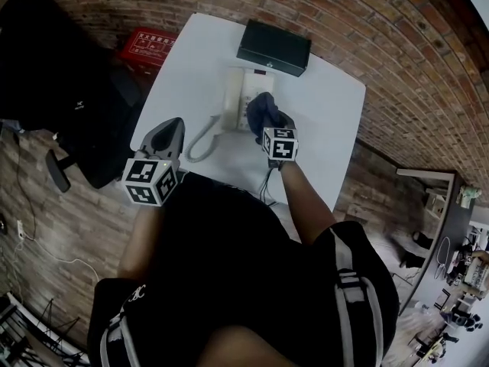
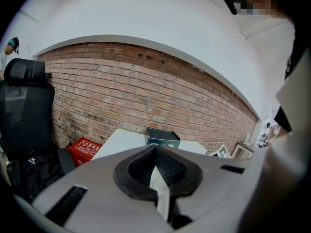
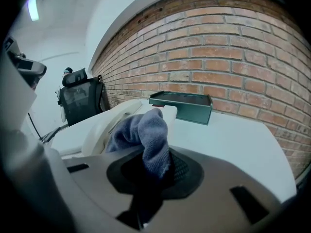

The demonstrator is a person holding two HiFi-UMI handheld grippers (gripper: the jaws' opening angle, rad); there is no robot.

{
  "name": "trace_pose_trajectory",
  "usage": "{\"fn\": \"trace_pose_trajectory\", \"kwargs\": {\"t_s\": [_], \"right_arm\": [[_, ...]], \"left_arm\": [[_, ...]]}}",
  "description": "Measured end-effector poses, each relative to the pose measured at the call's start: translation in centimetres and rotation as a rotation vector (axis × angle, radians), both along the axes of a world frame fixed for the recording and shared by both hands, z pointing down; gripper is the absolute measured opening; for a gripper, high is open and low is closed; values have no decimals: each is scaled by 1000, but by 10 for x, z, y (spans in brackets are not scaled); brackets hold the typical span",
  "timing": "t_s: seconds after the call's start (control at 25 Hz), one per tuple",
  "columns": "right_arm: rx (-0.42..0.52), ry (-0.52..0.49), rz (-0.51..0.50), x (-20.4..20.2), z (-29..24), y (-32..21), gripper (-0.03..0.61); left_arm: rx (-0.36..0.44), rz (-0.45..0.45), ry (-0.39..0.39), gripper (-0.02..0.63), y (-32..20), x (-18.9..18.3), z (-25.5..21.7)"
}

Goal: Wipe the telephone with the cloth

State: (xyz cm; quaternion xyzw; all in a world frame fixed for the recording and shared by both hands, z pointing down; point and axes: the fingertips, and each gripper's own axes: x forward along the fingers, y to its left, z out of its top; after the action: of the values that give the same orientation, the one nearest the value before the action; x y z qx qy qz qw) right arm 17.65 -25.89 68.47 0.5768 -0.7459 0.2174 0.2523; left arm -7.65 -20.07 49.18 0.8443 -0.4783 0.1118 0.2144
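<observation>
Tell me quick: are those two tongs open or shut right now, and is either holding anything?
Left tongs: shut, holding nothing.
Right tongs: shut on the blue cloth.

Head view: high overhead, facing steeply down onto white table (image 1: 328, 105); wearer's torso fills lower frame.
Left gripper view: low, back at table's near-left edge, facing brick wall (image 2: 146, 91).
Right gripper view: low over tabletop, close beside telephone (image 3: 100, 126), facing same wall.
All three share dark box (image 1: 273, 47) at table's far edge.
</observation>
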Motion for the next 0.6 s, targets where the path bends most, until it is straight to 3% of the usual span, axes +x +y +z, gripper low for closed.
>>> {"fn": "trace_pose_trajectory", "kwargs": {"t_s": [0.6], "right_arm": [[-99,-1,-88,-8,15,41,46]], "left_arm": [[-2,47,-14,-4,-3,25,4]]}}
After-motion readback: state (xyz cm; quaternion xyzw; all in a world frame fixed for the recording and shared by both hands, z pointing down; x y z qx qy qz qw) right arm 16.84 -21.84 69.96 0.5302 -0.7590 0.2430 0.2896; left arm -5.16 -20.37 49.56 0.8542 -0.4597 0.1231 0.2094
